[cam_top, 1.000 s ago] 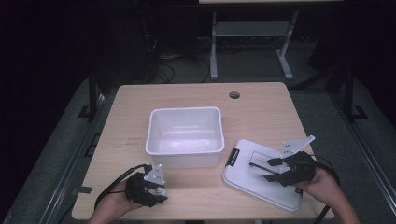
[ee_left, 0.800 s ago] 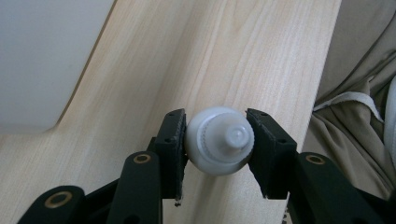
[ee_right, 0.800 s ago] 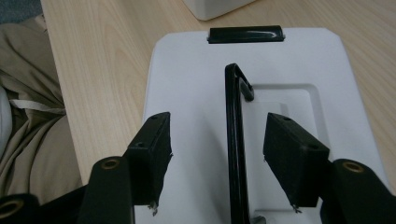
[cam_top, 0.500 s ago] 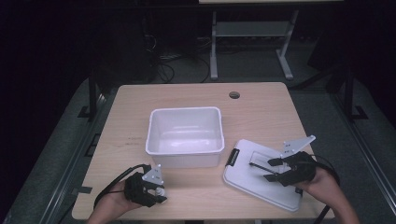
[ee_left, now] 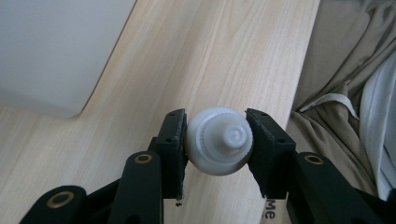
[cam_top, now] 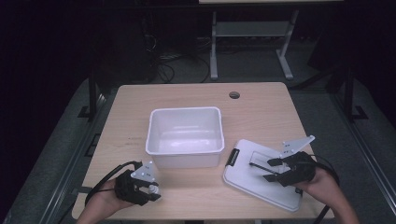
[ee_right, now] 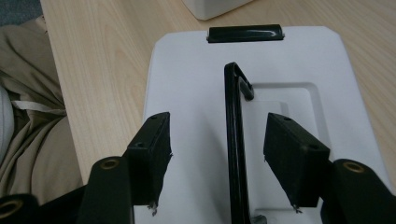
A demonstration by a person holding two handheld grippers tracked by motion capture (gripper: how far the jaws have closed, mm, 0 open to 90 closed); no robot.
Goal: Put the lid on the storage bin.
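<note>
While the white bin (cam_top: 185,135) waits mid-table, the lid (cam_top: 261,179) lies flat at its right, its black handle (ee_right: 235,140) running lengthwise between the right gripper's (cam_top: 274,169) parted jaws, unpinched. Near the front edge, the left gripper (cam_top: 150,190) clamps the small white bottle (ee_left: 219,141).

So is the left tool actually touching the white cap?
Touching. In the left gripper view, both pads of the left tool press against the white cap's sides, with no gap.

One white tub (cam_top: 184,136), one white lid (cam_top: 261,175) with one black handle (ee_right: 235,140), one small white bottle (ee_left: 218,147), two tools.
</note>
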